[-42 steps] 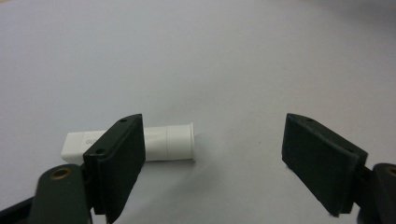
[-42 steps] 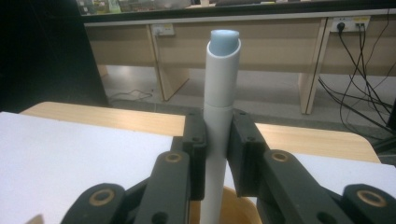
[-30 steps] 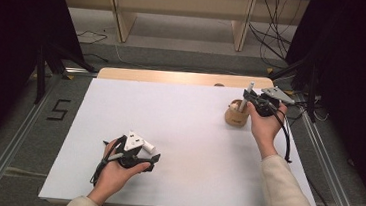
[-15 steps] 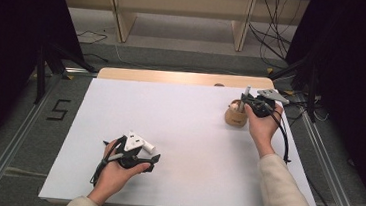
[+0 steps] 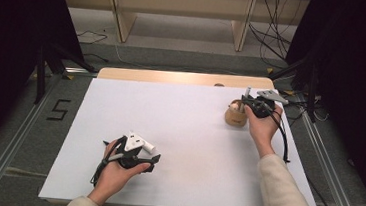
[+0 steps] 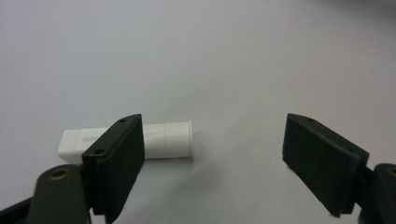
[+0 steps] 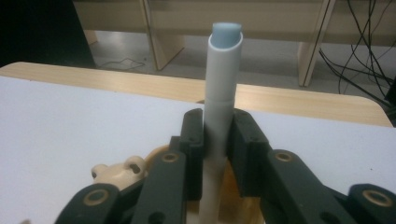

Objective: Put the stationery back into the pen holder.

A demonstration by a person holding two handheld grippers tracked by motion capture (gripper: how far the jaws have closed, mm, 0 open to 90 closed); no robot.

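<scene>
Careful: your right gripper (image 7: 215,140), jaws just easing around the tube (image 7: 223,88) in the holder (image 5: 235,116), is risking toppling it; left gripper (image 6: 212,154) is gaping empty.

1. In the left gripper view, the middle of the short white plastic tube (image 6: 159,140) lying on the white table sheet (image 6: 210,56) is hidden behind one black jaw of the left gripper (image 6: 229,158); its grey lettering is cut short there.
2. In the right gripper view, the foot of the upright pale grey tube (image 7: 222,93) is hidden between the jaws of the right gripper (image 7: 219,140).
3. Below that tube, the round tan wooden holder (image 7: 116,172) is mostly covered and cut off by the bottom edge.
4. In the high view, the holder's contents are too small to tell.
</scene>
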